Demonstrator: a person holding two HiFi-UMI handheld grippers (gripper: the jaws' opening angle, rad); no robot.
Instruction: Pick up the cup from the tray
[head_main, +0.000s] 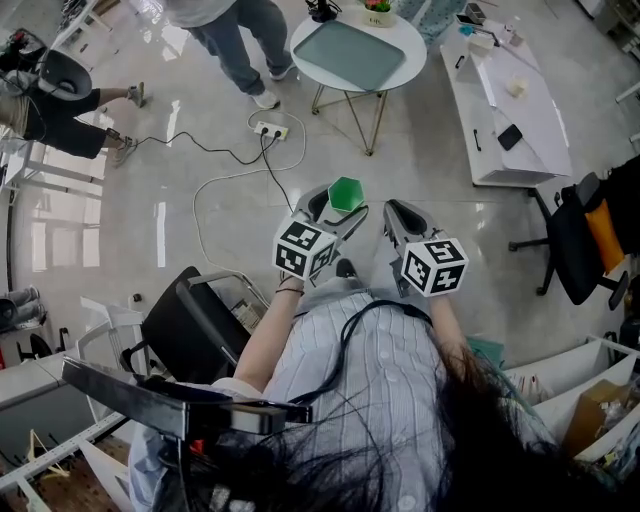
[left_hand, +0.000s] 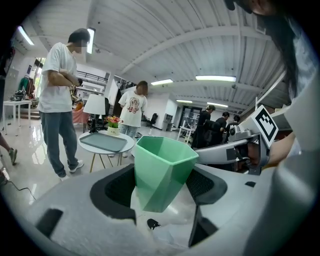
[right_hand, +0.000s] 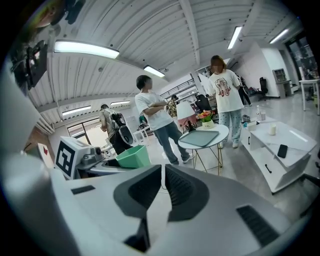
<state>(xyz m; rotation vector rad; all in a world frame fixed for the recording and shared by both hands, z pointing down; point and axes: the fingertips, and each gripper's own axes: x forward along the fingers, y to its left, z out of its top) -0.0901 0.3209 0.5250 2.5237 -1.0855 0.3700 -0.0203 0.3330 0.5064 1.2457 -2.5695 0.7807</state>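
Left claw (head_main: 338, 203): held up in front of the person, both jaws pressed against the sides of the cup (head_main: 346, 192), which sits between them in the left gripper view.
Cup: green, faceted, upright with its mouth open to the top; it is up in the air over the floor, well apart from the tray (head_main: 350, 54).
Right claw (head_main: 393, 213): jaws shut together with nothing between them (its own view shows the dark pads meeting); it is just beside the left claw, at that claw's 3 o'clock.
Tray: grey-green and bare, lying flat on the round white counter (head_main: 411, 62) at 12 o'clock from the claws in the head view.
Flower pot (head_main: 378, 12): on the same counter, at the tray's 12 o'clock edge.
Bystander (head_main: 236, 35): in jeans, standing at the round counter's 9 o'clock.
Power strip (head_main: 270, 129): on the glossy floor between the claws and the round counter, a dark cable trailing from it.
Long counter (head_main: 535, 110): white and low, at 2 o'clock from the claws, with a dark phone (head_main: 510, 136) lying on it.
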